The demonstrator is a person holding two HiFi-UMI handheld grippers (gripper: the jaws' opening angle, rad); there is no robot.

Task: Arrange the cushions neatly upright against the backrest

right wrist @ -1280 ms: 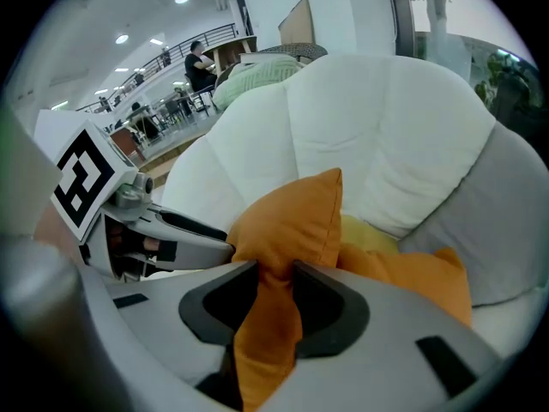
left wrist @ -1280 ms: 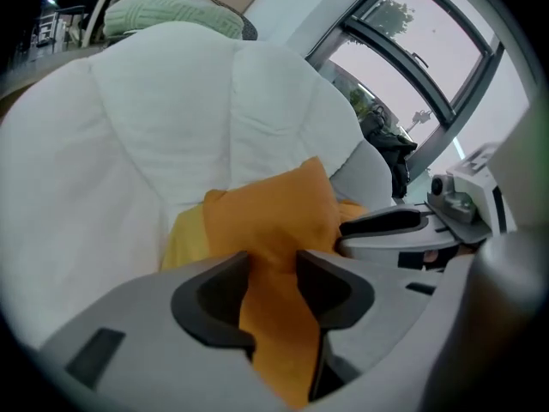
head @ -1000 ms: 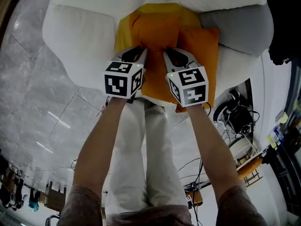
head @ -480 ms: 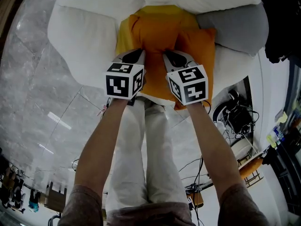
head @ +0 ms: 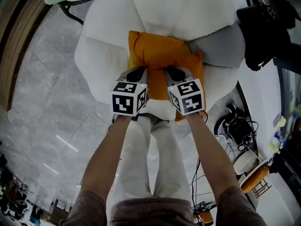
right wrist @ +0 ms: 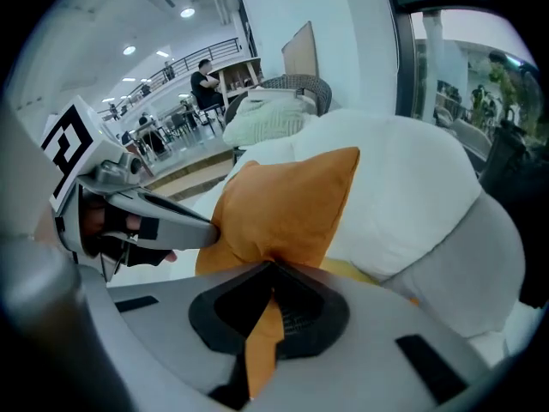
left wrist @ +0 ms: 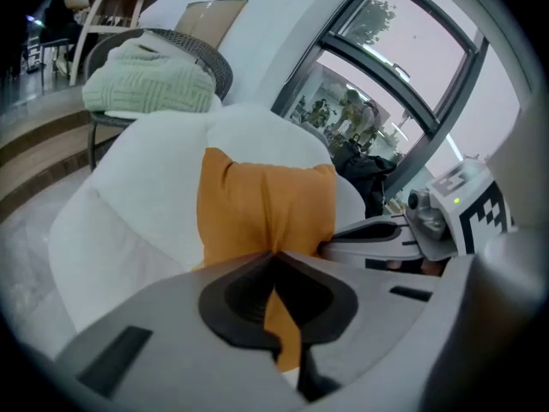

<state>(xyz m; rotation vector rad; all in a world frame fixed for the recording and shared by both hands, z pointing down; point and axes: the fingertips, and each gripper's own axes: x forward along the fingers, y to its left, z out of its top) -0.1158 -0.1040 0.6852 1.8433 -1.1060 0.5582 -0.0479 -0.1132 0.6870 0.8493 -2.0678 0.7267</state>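
The left hand-held gripper (left wrist: 274,254) is pressed together on a fold of the orange cushion (head: 157,55). The right hand-held gripper (right wrist: 273,266) pinches the same cushion just to the right. A strip of orange cloth shows between each pair of jaws. Both grips are on the near edge of the cushion, side by side and close together. Each hand-held gripper points away from the person and down.

The left arm (head: 106,159) and the right arm (head: 211,154) are bare and reach out straight ahead. They are almost side by side, a bit wider apart at the elbows than at the hands.

The cushion rises from the jaws toward the far side, in front of the white backrest (head: 188,8) of the sofa (head: 101,55). Its far corners are puffed up. Another orange cushion (head: 197,76) lies on the right, partly under the right hand-held gripper. A yellow strip (right wrist: 356,275) shows under the held cushion. A grey cushion (head: 221,48) sits at the right side of the sofa, touching the backrest.

Past the sofa on the far left, a green blanket (left wrist: 150,80) lies on a chair (left wrist: 219,63). The floor (head: 42,102) is grey stone.
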